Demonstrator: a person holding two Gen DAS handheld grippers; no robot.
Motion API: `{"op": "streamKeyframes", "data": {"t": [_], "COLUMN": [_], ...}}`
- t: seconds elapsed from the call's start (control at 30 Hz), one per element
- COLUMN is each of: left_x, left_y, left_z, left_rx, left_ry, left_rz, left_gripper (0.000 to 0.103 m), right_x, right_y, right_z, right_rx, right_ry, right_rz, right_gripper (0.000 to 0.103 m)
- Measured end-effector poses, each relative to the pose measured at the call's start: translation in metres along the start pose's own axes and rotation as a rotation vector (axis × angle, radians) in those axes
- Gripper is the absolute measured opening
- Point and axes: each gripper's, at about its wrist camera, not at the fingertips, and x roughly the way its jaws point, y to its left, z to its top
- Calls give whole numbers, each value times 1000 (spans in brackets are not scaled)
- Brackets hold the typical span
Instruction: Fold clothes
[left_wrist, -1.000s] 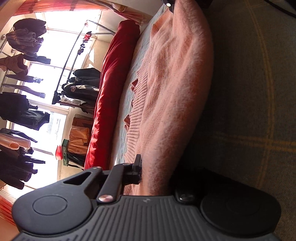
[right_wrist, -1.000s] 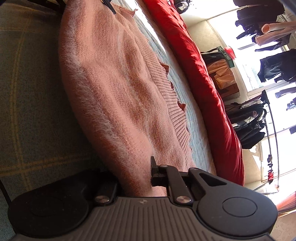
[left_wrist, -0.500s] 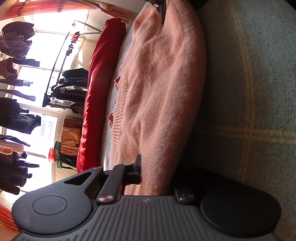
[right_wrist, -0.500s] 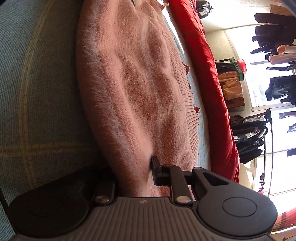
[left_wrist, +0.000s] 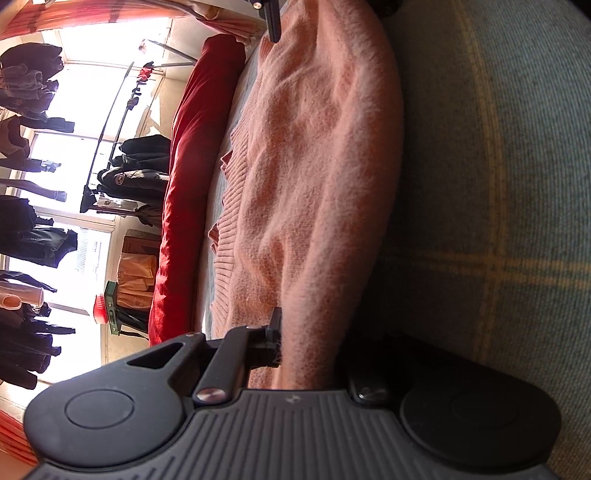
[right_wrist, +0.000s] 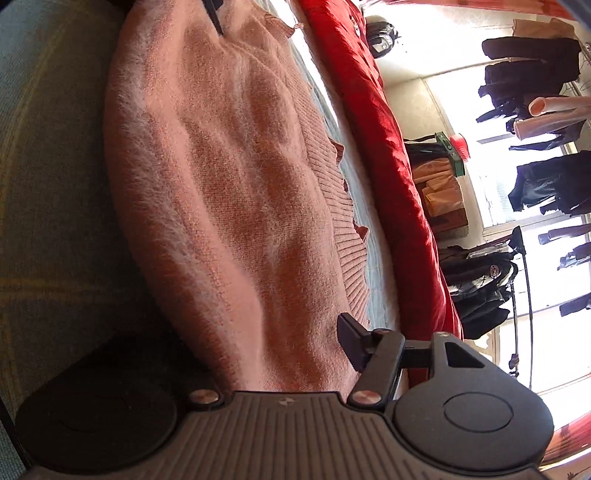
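I've got the left gripper (left_wrist: 306, 347) clamped on the pink sweater (left_wrist: 314, 177): the one finger (left_wrist: 275, 332) I can see is pressed tight into the fuzzy knit, the other is buried under the fabric. The sweater's near end is bunched in that grip.

Right gripper (right_wrist: 280, 354): jaws are opening. The visible finger (right_wrist: 351, 339) stands clear of the knit w/ a gap beside it; the sweater's folded edge lies between the two sides but the pads aren't pressing on it. The far finger is hidden in shadow under the cloth, so I can't see that side.

The sweater lies lengthwise on the bed, on a grey-green bedspread (left_wrist: 498, 184) w/ thin yellow check lines. It's doubled over into a long roll-like fold: the rounded folded edge faces the open bedspread, and the ribbed hem edges (right_wrist: 351, 251) w/ small wavy corners face the bed's far edge. Surface has soft wrinkles running along its length.

Each wrist view catches the tip of the opposite gripper at the sweater's other end, at the top of frame, so I'm holding the two ends of the same fold line.

Along the bed's far edge sits a long red quilt (right_wrist: 388, 147), rolled up, just beside the hem but not touching it as far as I can tell. Past it: bright windows, dark clothes hanging (left_wrist: 26, 229), a rack w/ dark jackets (right_wrist: 480, 280), cardboard boxes (right_wrist: 439, 192).
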Motion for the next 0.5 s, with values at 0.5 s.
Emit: {"op": "streamKeyframes", "data": {"t": [0.5], "left_x": [-9], "left_y": [13], "left_z": [0], "left_rx": [-38], "left_ry": [-16], "left_rz": [76], "left_gripper": [9], "right_x": [5], "right_y": [7], "right_z": [4], "right_rx": [-18], "right_ry": [16], "right_rz": [-6], "right_gripper": [13]}}
